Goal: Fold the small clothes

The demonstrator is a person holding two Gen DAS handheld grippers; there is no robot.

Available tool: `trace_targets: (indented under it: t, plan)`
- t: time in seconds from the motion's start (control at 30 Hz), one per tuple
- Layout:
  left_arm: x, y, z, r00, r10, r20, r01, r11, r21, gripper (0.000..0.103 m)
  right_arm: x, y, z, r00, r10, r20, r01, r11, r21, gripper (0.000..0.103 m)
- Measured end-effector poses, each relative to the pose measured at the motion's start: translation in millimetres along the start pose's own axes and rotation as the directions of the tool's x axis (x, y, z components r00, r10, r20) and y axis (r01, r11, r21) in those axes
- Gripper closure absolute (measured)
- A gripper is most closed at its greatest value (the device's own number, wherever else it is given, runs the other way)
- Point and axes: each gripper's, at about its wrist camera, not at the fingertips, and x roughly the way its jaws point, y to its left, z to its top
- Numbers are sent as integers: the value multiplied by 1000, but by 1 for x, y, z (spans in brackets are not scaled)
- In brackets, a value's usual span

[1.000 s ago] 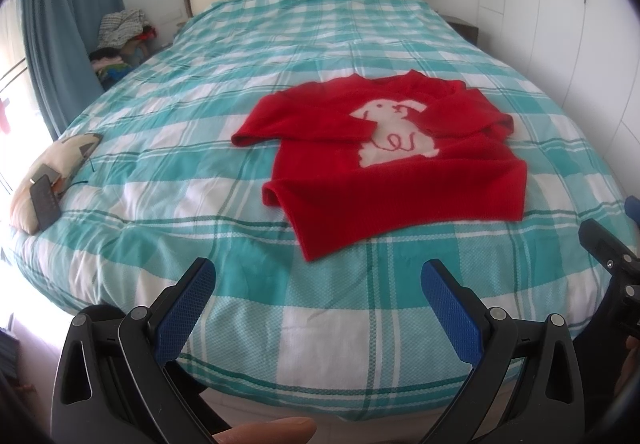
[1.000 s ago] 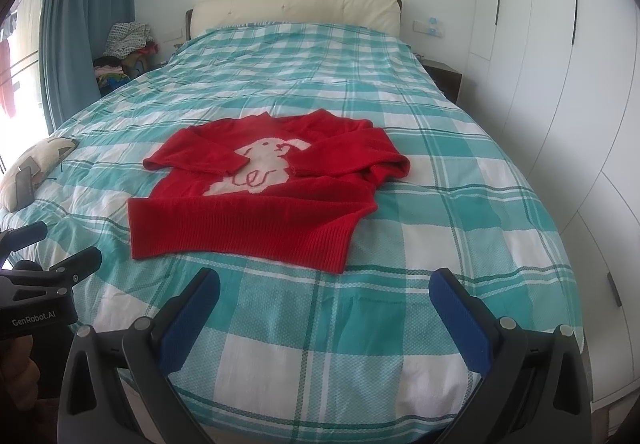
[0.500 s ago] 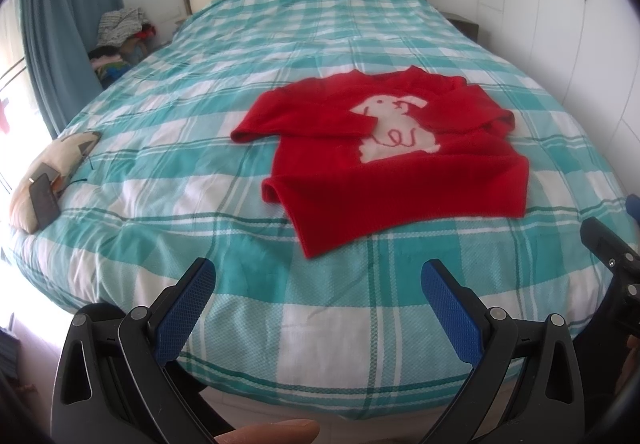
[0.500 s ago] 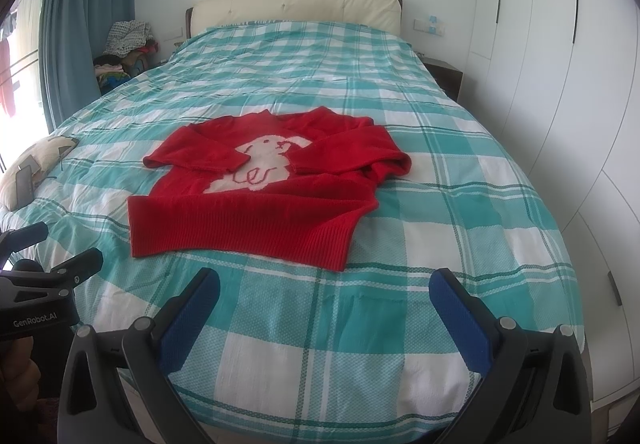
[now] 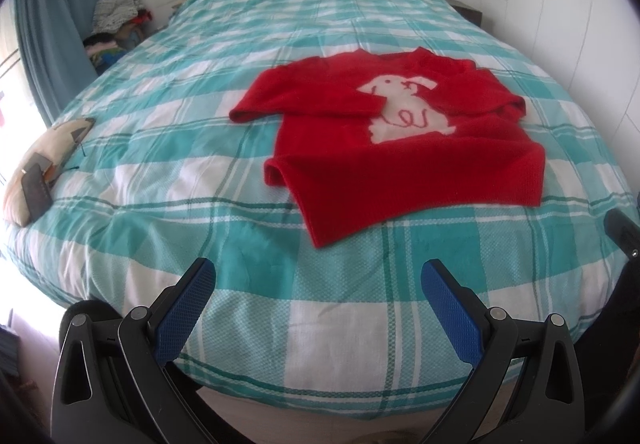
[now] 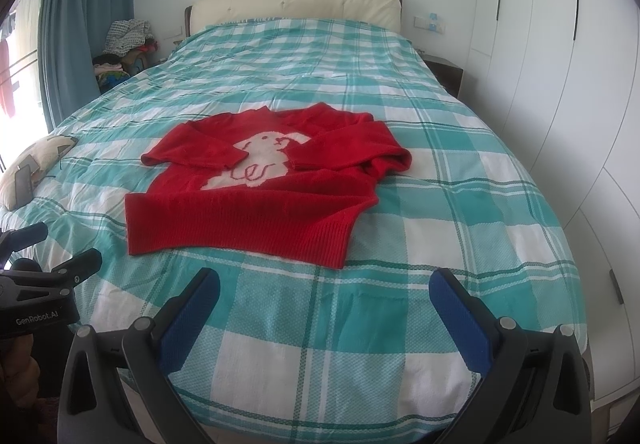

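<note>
Sweater (image 6: pixel 256 203): red knit, white rabbit motif, ribbed hem; lies flat on the checked bedspread (image 6: pixel 460 171), both sleeves folded across the chest.
Bearing: ahead of both tools, hem edge nearest, collar toward the headboard; hem runs crosswise.
Left gripper (image 5: pixel 318 298): jaws spread wide, empty, short of the hem's left corner.
Right gripper (image 6: pixel 324 302): jaws spread wide, empty, just short of the hem's right corner, seemingly nearer.

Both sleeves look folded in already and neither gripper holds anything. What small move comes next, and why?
Probably bring both grippers forward and down to the sweater's near hem. The left gripper and right gripper are open and empty above the bedspread, short of the hem. The sleeves lie crossed over the chest, so folding the hem up toward the collar seems next.
</note>
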Motion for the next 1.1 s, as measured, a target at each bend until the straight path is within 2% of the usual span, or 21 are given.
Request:
trace_targets:
  t: [0.1, 0.2, 0.23, 0.3, 0.37, 0.43, 0.47, 0.5, 0.53, 0.57, 0.6, 0.63, 0.67, 0.7, 0.77, 0.9, 1.0, 1.03, 1.1]
  plan:
    - [39, 35, 0, 986, -124, -109, 107, 984, -144, 0, 10, -15, -4, 1000, 13, 9, -14, 1000, 24, 0]
    - [71, 54, 1, 952, -275, -134, 238, 941, -241, 1, 37, -34, -10, 998, 56, -27, -55, 997, 50, 0]
    - [79, 55, 3, 945, -300, -133, 262, 934, -245, 1, 50, -40, -12, 995, 85, -49, -82, 995, 59, 0]
    - [90, 53, 10, 941, -317, -117, 283, 929, -237, 1, 75, -48, -12, 981, 167, -99, -159, 984, 83, 0]
    - [98, 48, 19, 949, -301, -98, 274, 936, -222, 4, 97, -51, -9, 959, 259, -119, -245, 962, 117, 0]
    - [102, 45, 25, 946, -315, -74, 293, 931, -215, 18, 120, -51, -5, 936, 325, -137, -307, 942, 135, 5]
    - [107, 42, 28, 939, -333, -84, 309, 927, -215, 35, 130, -50, -4, 931, 334, -149, -314, 939, 140, 10]
    - [111, 39, 29, 930, -354, -96, 329, 920, -213, 50, 140, -49, -3, 924, 348, -161, -326, 934, 147, 22]
    - [116, 37, 31, 925, -364, -104, 338, 918, -205, 56, 149, -48, -2, 916, 364, -168, -341, 928, 151, 31]
    - [119, 33, 32, 924, -366, -111, 342, 920, -190, 79, 156, -45, -2, 910, 377, -172, -354, 924, 146, 35]
    - [121, 32, 33, 919, -374, -124, 350, 919, -180, 99, 163, -44, -2, 903, 389, -181, -367, 919, 142, 47]
    - [119, 34, 34, 914, -385, -127, 359, 914, -186, 100, 168, -43, -3, 898, 396, -192, -373, 916, 146, 76]
    - [115, 39, 34, 911, -396, -118, 369, 908, -197, 100, 168, -45, -2, 890, 412, -194, -383, 908, 169, 93]
    - [108, 45, 34, 907, -407, -109, 381, 903, -200, 100, 164, -50, 1, 883, 432, -184, -398, 897, 194, 97]
    - [88, 58, 31, 901, -424, -89, 402, 895, -192, 101, 143, -56, 4, 884, 436, -169, -406, 895, 186, 97]
    - [58, 76, 16, 881, -457, -125, 437, 885, -161, 101, 95, -66, 1, 853, 482, -199, -446, 872, 202, 97]
    - [51, 73, -2, 884, -432, -177, 415, 901, -123, 101, 78, -64, -16, 816, 515, -262, -463, 854, 238, 97]
    - [54, 71, -7, 886, -420, -195, 404, 907, -117, 101, 76, -61, -24, 811, 508, -291, -452, 859, 240, 98]
    - [56, 71, -16, 894, -393, -217, 377, 919, -112, 101, 79, -57, -40, 814, 465, -349, -407, 884, 229, 98]
